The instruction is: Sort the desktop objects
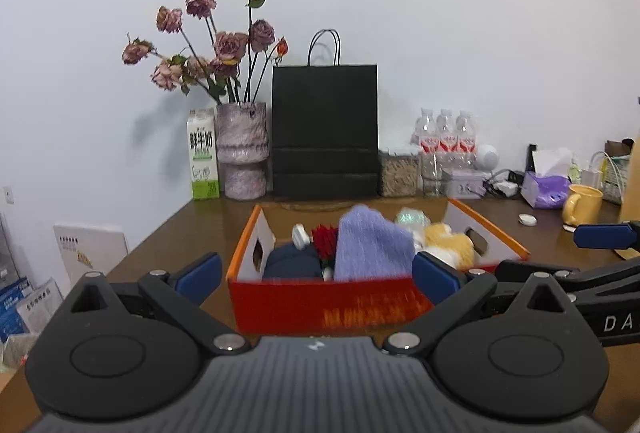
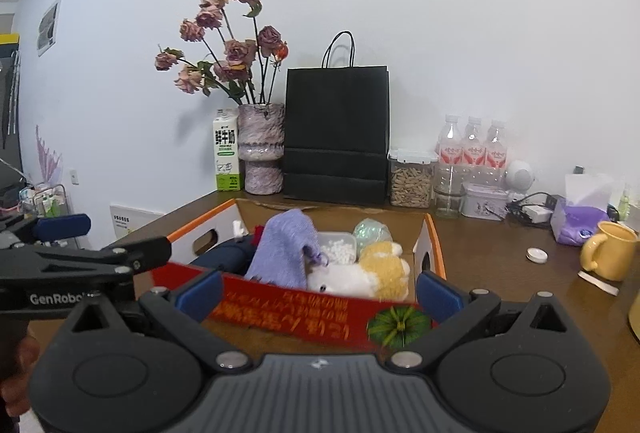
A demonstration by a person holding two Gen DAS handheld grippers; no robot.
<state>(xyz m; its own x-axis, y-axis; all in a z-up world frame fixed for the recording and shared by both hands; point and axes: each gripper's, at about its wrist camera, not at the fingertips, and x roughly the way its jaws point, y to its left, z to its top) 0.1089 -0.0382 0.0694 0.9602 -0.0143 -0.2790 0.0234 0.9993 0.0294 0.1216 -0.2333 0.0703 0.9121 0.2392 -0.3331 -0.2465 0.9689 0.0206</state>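
The box (image 1: 320,297) is located at 12 o'clock, directly ahead of both grippers, its long axis crosswise. The left gripper (image 1: 316,273) and right gripper (image 2: 320,291) are spread wide and empty. Neither is seen to be nearer.

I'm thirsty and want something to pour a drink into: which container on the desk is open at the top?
The yellow mug at the right. The bottles, jar and milk carton are all closed.

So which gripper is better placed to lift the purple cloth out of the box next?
Probably the left gripper: the purple cloth sits centered between its open fingers. For the right gripper, the cloth lies left of center, with the plush toy ahead.
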